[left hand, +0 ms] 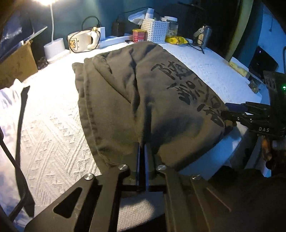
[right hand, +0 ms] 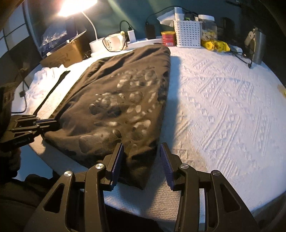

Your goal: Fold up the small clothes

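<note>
A dark olive garment [left hand: 135, 96] with black printed lettering lies folded lengthwise on the white textured cloth covering the surface [right hand: 223, 110], its near hem at the front edge. The left gripper [left hand: 142, 148] is clamped shut on that near hem, cloth pinched between its pads. The right gripper [right hand: 142, 157] stands half open over the garment's near right corner, its pads not pressing the fabric. A white garment [right hand: 44, 78] lies to the left. Behind stand a lit lamp [right hand: 78, 7], a white basket [right hand: 187, 33] and a red tin [right hand: 168, 38].

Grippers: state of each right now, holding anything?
Left gripper: closed on the near edge of the dark shirt.
Right gripper: open, straddling the shirt's near corner, not gripping.
</note>
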### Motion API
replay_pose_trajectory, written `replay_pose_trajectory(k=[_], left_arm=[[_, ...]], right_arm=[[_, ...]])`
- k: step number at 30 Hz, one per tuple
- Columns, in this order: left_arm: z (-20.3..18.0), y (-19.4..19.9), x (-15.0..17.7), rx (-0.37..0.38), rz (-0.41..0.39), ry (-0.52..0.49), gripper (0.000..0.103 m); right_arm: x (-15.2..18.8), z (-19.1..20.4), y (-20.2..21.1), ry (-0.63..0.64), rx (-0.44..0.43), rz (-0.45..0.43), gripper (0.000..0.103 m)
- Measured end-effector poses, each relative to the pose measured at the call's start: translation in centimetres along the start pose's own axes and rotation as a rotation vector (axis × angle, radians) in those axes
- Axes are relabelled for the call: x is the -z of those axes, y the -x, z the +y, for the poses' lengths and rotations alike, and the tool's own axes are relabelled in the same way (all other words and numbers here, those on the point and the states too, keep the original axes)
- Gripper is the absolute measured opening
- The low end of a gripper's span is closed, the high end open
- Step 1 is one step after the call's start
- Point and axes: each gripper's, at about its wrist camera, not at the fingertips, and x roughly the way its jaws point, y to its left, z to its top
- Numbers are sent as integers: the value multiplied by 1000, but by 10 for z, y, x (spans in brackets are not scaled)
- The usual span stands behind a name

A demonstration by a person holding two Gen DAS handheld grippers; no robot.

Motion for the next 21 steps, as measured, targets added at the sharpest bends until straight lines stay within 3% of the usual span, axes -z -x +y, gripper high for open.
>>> replay_pose_trajectory(k=[14,15,16,21], left_arm=[[5,9,22,-12,20,42,1],[5,10,23,-13,22,45,1],[6,11,23,-14,23,52,1],[11,17,20,-17,5,69,1]], right_arm=[[16,20,2,79,26,-11,43],[18,22,3,91,13,-11,29],[20,24,4,98,-3,-11,22],[15,30,12,114,9,-16,16]])
